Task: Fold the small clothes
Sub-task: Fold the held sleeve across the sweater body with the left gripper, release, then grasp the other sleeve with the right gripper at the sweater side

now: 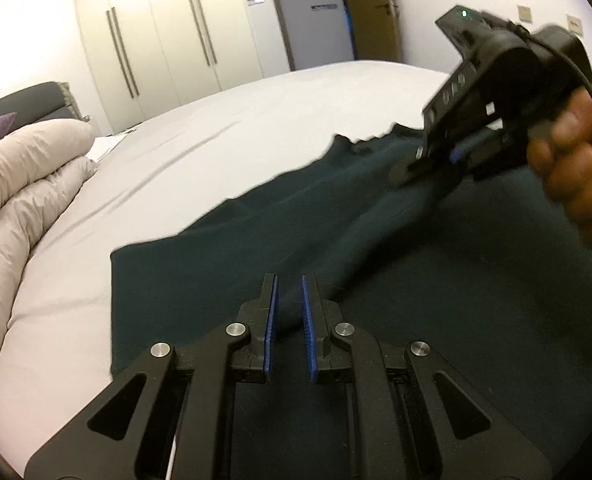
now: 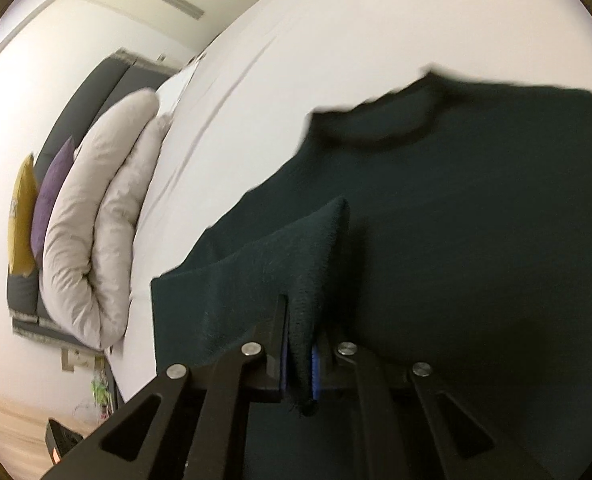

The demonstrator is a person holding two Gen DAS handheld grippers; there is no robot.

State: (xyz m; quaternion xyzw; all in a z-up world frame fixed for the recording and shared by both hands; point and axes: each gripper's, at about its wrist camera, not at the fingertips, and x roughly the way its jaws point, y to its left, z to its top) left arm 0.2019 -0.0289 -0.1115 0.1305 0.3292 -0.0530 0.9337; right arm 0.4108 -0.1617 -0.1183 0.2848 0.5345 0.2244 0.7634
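Note:
A dark green shirt [image 1: 436, 280] lies spread on the white bed [image 1: 215, 140]. My left gripper [image 1: 289, 284] is open a little, its blue pads just above the shirt's near part, holding nothing. My right gripper [image 1: 412, 168], held by a hand, shows at the upper right of the left wrist view, shut on a fold of the shirt and lifting it. In the right wrist view the right gripper [image 2: 302, 312] pinches a raised fold of the shirt [image 2: 476, 220] between its pads; the neckline [image 2: 380, 136] lies beyond.
A rolled beige duvet [image 1: 19, 200] lies at the bed's left side, also in the right wrist view [image 2: 95, 220], with purple and yellow cushions [image 2: 49, 196] against a dark headboard. Wardrobe doors [image 1: 167, 40] and a room door stand behind the bed.

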